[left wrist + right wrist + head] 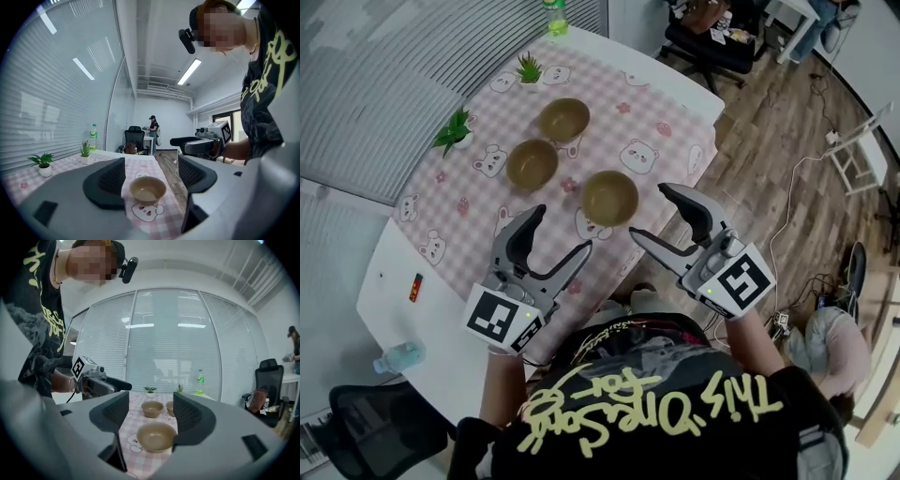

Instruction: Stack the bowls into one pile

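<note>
1. So far, nothing is stacked. The nearest brown round bowl (609, 197), the middle brown bowl (532, 163) and the far brown bowl (563, 119) all sit apart on the pink checked cloth with bears (666, 122) that covers the white worktop (403, 272).
2. Every step is left to do, I think: one bowl must go into another, then the third on top.
3. The left claw (560, 232) is wide open and holds nothing. Its own view shows the nearest brown round bowl past its jaws, not touched.
4. The right claw (652, 213) is wide open too, and empty. It hangs just beside that same bowl, and its jaws do not press on it.
5. In the right gripper view, the far brown bowl is partly hidden behind one jaw.
6. The green plastic bottle (555, 17) is cut off at the top of the head view.
7. A small red thing (415, 287) lies on the worktop's bare part. It is too small to tell what it is.
</note>
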